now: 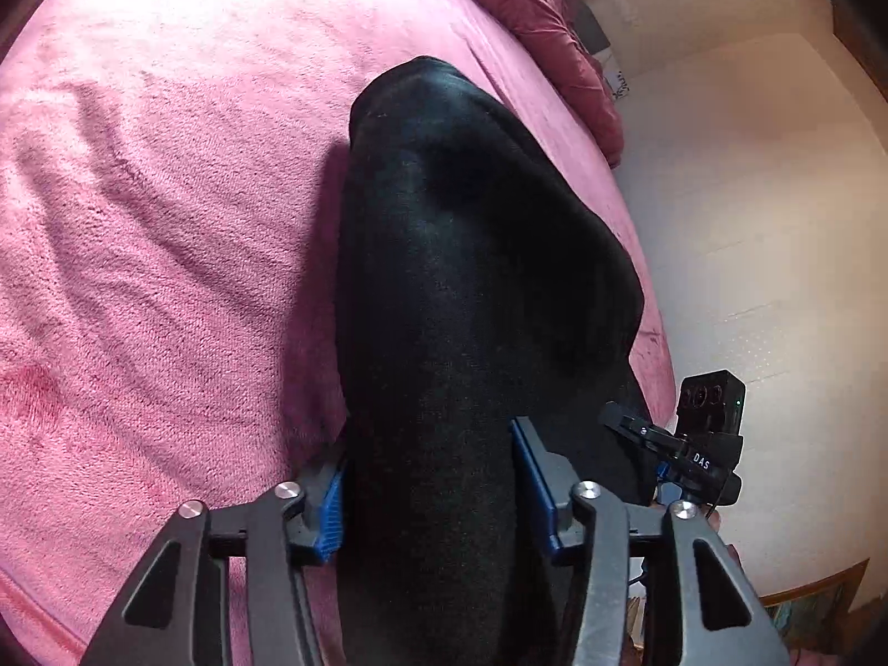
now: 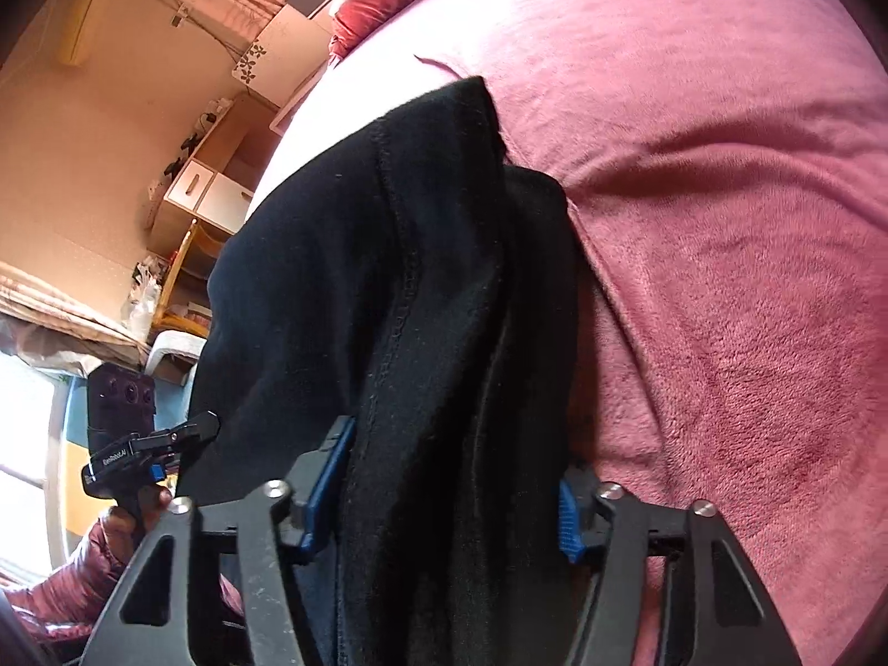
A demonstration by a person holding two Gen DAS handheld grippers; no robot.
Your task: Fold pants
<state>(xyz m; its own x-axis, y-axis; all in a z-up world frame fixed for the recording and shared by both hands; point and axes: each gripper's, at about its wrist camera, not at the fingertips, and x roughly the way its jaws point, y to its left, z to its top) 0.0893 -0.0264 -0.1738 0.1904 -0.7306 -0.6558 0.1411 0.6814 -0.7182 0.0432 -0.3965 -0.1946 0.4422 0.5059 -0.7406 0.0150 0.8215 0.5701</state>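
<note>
Pink blanket (image 1: pixel 166 194), both tools clenched on black pants (image 1: pixel 472 277), fingertips buried in cloth.

The pants (image 1: pixel 472 277) look like matt black knit cloth, perhaps fleecy, on a plush pink blanket (image 1: pixel 166 194).

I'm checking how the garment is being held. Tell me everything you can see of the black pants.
The black pants are soft, matte knit fabric, bunched in thick layers, with a stitched seam showing in the right wrist view. They drape over the pink fleece blanket. The left gripper and right gripper each have fabric between their blue-padded jaws, which look closed on it.
</note>
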